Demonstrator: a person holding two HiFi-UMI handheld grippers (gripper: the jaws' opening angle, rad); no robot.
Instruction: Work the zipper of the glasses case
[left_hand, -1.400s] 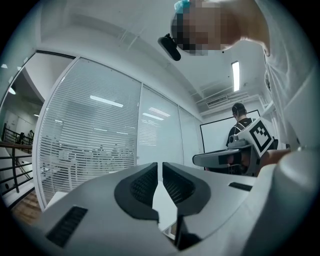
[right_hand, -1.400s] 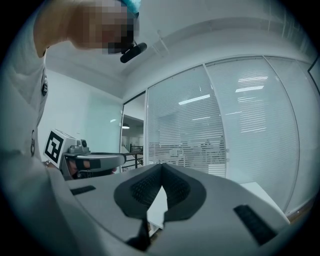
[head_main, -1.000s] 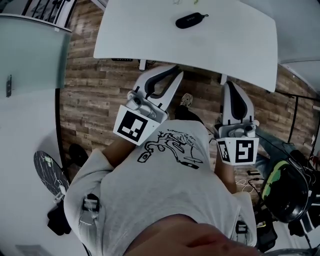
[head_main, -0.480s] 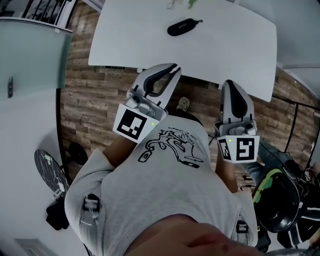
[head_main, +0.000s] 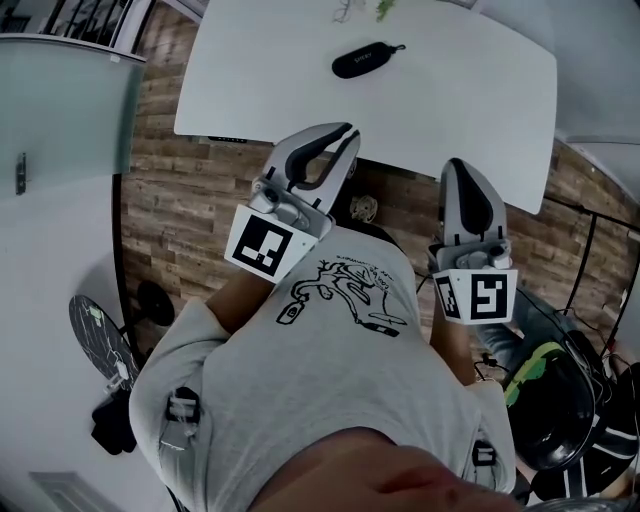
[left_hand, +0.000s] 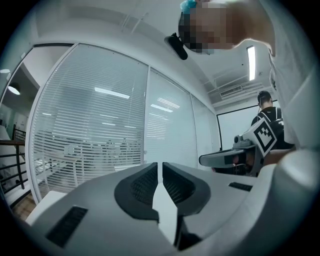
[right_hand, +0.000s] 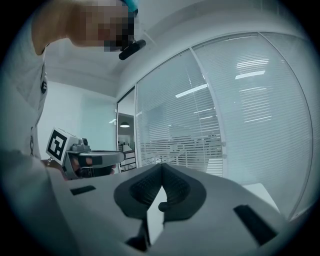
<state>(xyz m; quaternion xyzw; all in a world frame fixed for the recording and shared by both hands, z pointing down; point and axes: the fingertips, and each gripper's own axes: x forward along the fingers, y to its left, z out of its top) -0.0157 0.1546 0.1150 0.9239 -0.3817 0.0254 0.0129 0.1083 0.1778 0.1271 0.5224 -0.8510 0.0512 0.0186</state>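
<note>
Item, task object: black oval zip-up glasses case (head_main: 362, 60), lying flat on the white table (head_main: 450, 110) at upper centre of the head view, its short pull cord trailing toward the upper right; untouched, and the zipper's state is too small to read. Item, your left tool (head_main: 345, 133): held near your chest, tips just reaching the table's near edge in the frame; its own view shows the jaws drawn in to a hairline slit with nothing between them. Item, your right tool (head_main: 460, 168): at centre right, likewise short of the table edge; jaws meeting at the tips, holding nothing. Both tool cameras face a glass partition with white blinds (left_hand: 90, 130), not the case. Background: brown wood-plank floor (head_main: 190, 190) below the table edge. Change over the last second: the table and case have slid lower and leftward in the head view, and both tools now sit closer to the table's edge. Reading: you appear to be closing on the table; the task itself has not begun. You will likely need to part the jaws and reach well forward, one tool to steady the case, one for the pull.
</note>
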